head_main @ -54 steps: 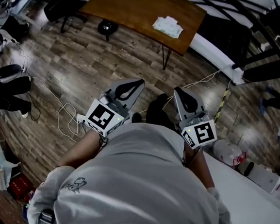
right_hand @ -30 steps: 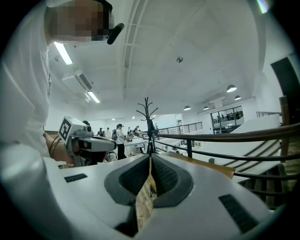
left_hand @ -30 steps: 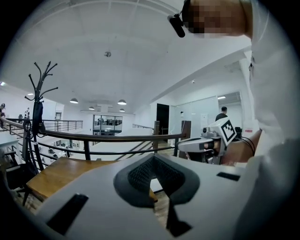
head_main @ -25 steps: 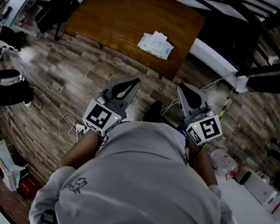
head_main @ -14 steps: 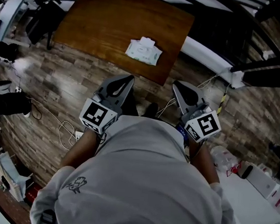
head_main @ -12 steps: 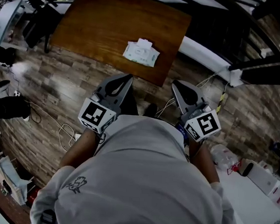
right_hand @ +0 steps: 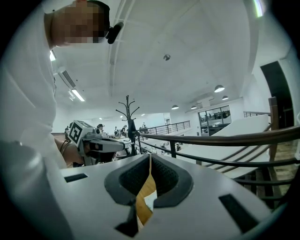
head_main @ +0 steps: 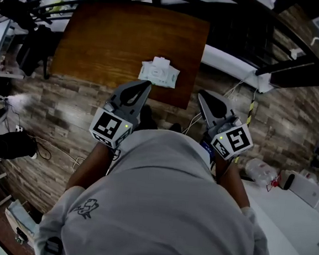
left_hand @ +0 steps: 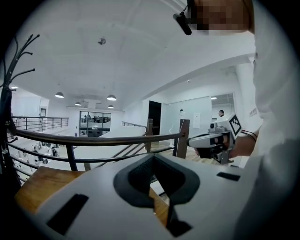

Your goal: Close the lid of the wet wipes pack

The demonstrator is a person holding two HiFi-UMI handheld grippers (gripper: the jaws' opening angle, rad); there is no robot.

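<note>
**Both grippers closed and empty, short of the wipes pack on the wooden table**

The wet wipes pack (head_main: 159,73) lies on the brown wooden table (head_main: 112,37), close to the table's near edge and nearer its right near corner than its left. It is a pale, flat packet set slightly askew to that edge. A small white flap shows at its far end and looks like the lid. The head view is too small to tell whether it stands up or lies flat.

The person stands before the near edge with a gripper in each hand, both pointing toward the table. The left gripper (head_main: 145,83) has its tips over the near edge, just beside the pack's near left corner and not touching it. Its jaws are pressed together at the tips with nothing between them. The right gripper (head_main: 202,93) is off the table, beyond the right near corner and over the plank floor (head_main: 54,120). It is well apart from the pack, with its jaws also together and empty. In the right gripper view, a strip of the wooden top and a bit of white show through the slot behind its closed tips.

Each gripper carries its marker cube (head_main: 110,128) at the rear, close to the person's light shirt (head_main: 158,207). A dark railing (left_hand: 93,139) runs beyond the table's far edge. A coat stand (right_hand: 128,112) rises in the right gripper view. The corner of a white table (head_main: 290,219) shows at the lower right of the head view.
</note>
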